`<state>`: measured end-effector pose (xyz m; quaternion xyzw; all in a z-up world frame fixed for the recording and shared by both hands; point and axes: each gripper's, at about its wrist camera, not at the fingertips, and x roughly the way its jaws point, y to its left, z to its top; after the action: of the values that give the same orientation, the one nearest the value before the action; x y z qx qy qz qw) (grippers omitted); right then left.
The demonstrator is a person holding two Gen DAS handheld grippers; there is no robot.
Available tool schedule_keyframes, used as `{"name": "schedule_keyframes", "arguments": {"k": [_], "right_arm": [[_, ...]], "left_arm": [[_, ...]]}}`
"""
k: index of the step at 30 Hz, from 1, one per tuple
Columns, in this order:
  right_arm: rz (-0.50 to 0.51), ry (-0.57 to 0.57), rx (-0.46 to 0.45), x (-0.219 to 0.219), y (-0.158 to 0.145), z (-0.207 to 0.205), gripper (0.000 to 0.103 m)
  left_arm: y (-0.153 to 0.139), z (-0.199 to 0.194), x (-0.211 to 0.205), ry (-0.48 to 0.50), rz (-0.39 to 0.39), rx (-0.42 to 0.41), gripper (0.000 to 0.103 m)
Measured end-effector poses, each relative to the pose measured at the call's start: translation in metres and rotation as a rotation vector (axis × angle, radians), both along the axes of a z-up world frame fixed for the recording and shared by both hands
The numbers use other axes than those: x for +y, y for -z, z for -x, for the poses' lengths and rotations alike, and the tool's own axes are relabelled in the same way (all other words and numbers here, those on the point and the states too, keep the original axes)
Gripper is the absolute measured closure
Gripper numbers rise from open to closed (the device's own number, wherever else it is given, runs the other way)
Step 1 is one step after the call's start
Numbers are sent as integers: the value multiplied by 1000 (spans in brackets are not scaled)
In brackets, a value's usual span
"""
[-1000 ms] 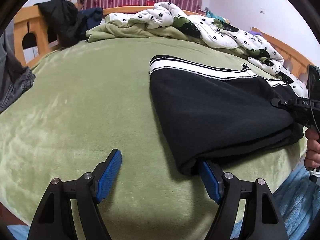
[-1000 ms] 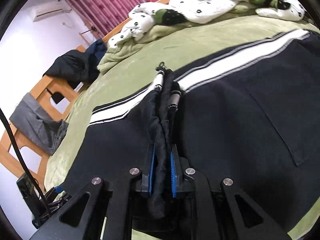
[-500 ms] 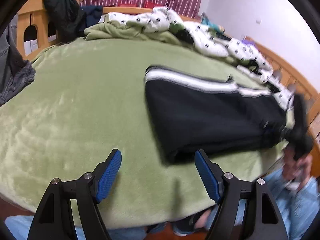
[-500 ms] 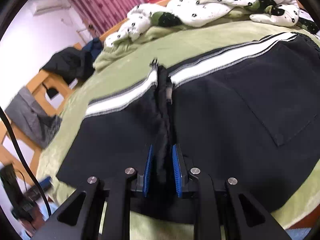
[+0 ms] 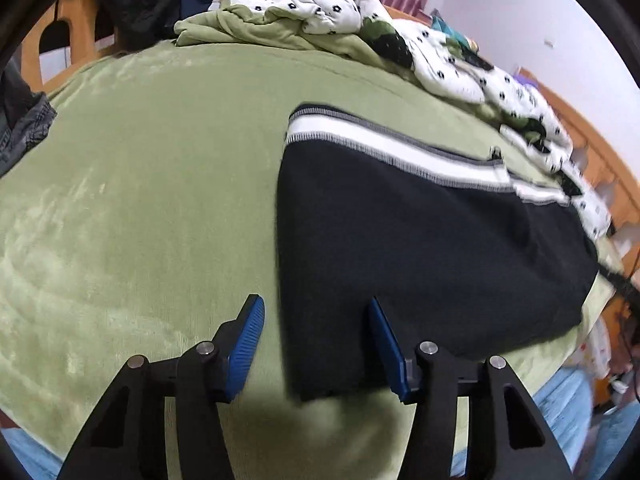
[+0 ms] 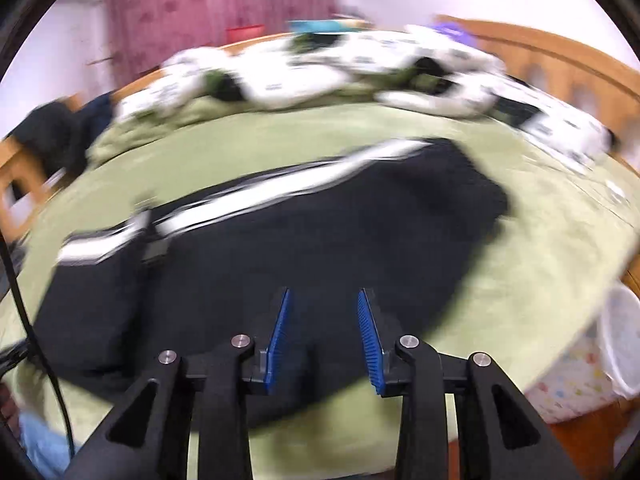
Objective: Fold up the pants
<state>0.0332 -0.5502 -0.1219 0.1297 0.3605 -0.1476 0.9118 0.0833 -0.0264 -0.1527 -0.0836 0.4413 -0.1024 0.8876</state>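
Two grippers hover with nothing gripped, left gripper (image 5: 316,344) closing around the near corner of the pants (image 5: 420,248) folded at two o'clock on the blanket (image 5: 140,200), right gripper (image 6: 324,336) parting above them; next fold likely needs fresh grips.

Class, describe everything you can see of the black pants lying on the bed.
The pants are black, soft knit-looking cloth with a white stripe edged in grey along the far side. They lie folded flat on the green blanket, a near corner between the left tongs, whose pads do not press it. The right tongs hover open above them. The right view is blurred.
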Motion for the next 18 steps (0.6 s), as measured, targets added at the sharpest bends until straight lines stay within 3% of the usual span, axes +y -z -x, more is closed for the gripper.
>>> {"name": "schedule_keyframes", "arguments": {"k": [4, 8, 11, 15, 17, 18], "right_arm": [[-183, 88, -60, -61, 15, -1, 69], [-271, 76, -56, -76, 33, -32, 69], [-309, 91, -33, -85, 46, -55, 64], [-324, 76, -72, -86, 49, -73, 57], [-315, 72, -84, -84, 51, -78, 59], [-291, 70, -84, -82, 50, -80, 66]], "left_arm": [[-9, -24, 5, 16, 61, 15, 53], [-2, -58, 11, 16, 123, 61, 53], [14, -81, 14, 18, 157, 117, 53], [29, -96, 17, 34, 217, 143, 54], [32, -103, 14, 50, 239, 138, 56], [33, -105, 12, 51, 236, 142, 60]]}}
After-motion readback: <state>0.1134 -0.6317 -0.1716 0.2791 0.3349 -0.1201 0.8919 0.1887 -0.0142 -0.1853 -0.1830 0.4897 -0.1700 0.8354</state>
